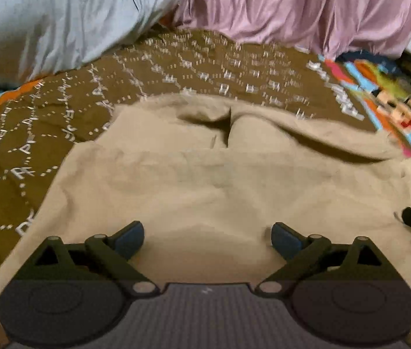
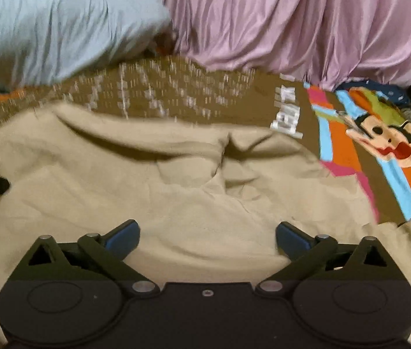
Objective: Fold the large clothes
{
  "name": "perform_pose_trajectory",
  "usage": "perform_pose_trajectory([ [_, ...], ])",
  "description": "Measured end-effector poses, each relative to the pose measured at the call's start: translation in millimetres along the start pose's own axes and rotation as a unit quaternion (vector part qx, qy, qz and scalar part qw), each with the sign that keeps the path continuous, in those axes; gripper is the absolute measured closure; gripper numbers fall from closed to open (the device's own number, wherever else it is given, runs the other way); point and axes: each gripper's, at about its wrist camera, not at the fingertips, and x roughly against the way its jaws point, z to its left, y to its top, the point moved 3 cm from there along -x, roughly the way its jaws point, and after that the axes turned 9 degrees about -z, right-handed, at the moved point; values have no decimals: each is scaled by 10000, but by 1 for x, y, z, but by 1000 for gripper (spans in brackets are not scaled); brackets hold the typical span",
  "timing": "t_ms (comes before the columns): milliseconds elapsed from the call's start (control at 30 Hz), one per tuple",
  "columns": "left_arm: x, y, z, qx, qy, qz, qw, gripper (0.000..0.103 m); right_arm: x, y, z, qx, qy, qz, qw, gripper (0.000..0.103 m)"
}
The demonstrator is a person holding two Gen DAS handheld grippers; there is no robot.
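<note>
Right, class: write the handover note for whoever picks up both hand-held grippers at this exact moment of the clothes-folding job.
Left hand-held gripper: open, empty, over the near part of the tan garment.
Right hand-held gripper: open, empty, over the same garment, to the right of the left one.
Garment: spread on the brown patterned bedspread, rumpled along its far edge.
Done: the garment is laid out; whether any fold has been made cannot be told.
Left: smooth the far edge, take hold, fold.

Bedroom: pillow (image 1: 54, 23), patterned bedspread (image 1: 205, 67).
</note>
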Motion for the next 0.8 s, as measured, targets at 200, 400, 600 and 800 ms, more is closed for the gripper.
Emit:
perform_pose_trajectory([
  [200,60,9,10,568,129,-136,9982,1,84,8,-24,-329,126,-245,9991,1],
  [400,100,-20,42,1435,330,44,9891,0,139,-32,-68,-1620,-80,401,9859,1],
  [600,76,-37,82,2211,405,360,9738,1,138,-58,-87,-2272,-375,365,9724,1],
  [800,67,-34,93,2781,-18,204,9603,4,145,-65,-120,-3530,-345,-74,9350,9],
])
